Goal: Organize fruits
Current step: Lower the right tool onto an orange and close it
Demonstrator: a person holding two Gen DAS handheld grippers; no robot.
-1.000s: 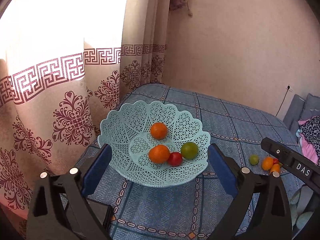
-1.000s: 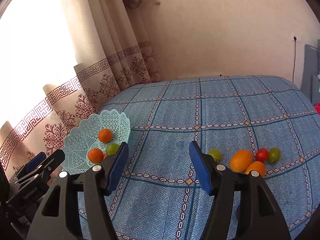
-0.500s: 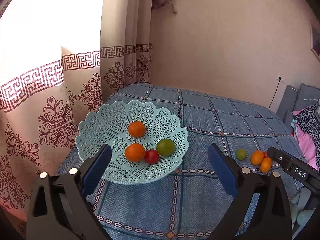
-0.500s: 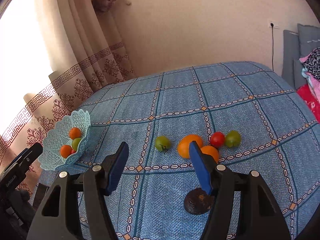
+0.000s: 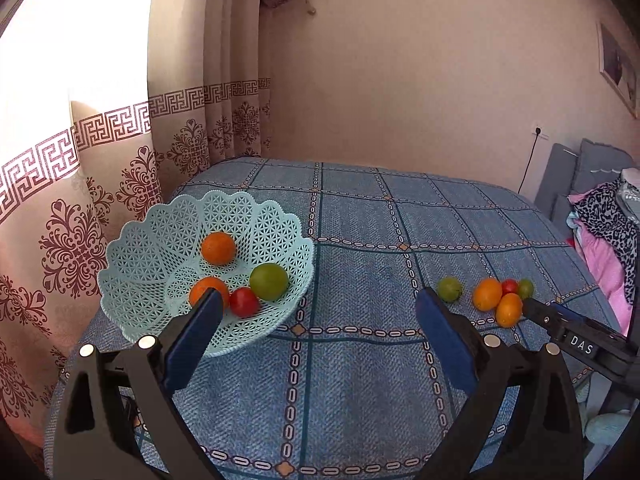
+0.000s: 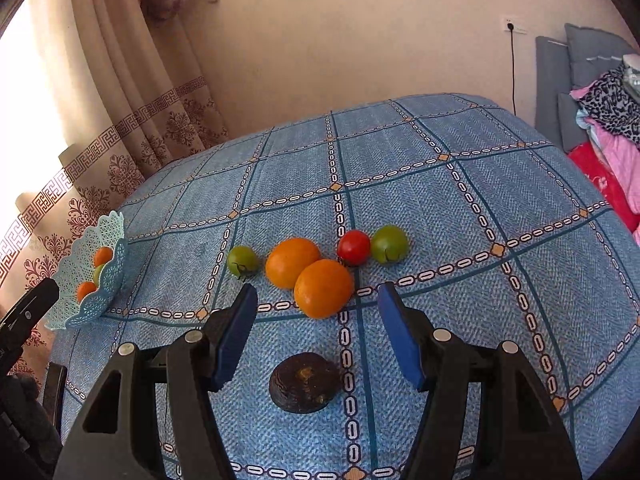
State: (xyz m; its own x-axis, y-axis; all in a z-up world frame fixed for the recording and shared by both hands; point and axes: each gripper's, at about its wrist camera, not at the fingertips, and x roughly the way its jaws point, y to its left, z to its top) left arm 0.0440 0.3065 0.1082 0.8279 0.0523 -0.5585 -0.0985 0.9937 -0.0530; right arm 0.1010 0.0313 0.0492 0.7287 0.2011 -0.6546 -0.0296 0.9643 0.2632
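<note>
A pale blue lattice basket (image 5: 160,240) sits at the table's left and holds two oranges (image 5: 218,248), a green fruit (image 5: 269,281) and a red tomato (image 5: 244,301). My left gripper (image 5: 318,308) hangs open just in front of it, with nothing between its fingers. On the blue checked cloth lie loose fruits: a near orange (image 6: 323,288), a second orange (image 6: 292,262), a red tomato (image 6: 353,247) and two green ones (image 6: 389,243) (image 6: 242,261). My right gripper (image 6: 318,302) is open, its fingertips either side of the near orange without touching it.
A dark, shrivelled round object (image 6: 305,381) lies on the cloth between my right gripper's fingers, close to the camera. Patterned curtains (image 5: 120,168) hang behind the basket. Piled clothes (image 6: 612,120) and grey cushions sit at the right, by a wall socket and cable.
My right gripper has swung right and closed in on the loose fruits, so the near orange now lies between its fingertips. My left gripper has turned right, shifting the basket leftward in view.
</note>
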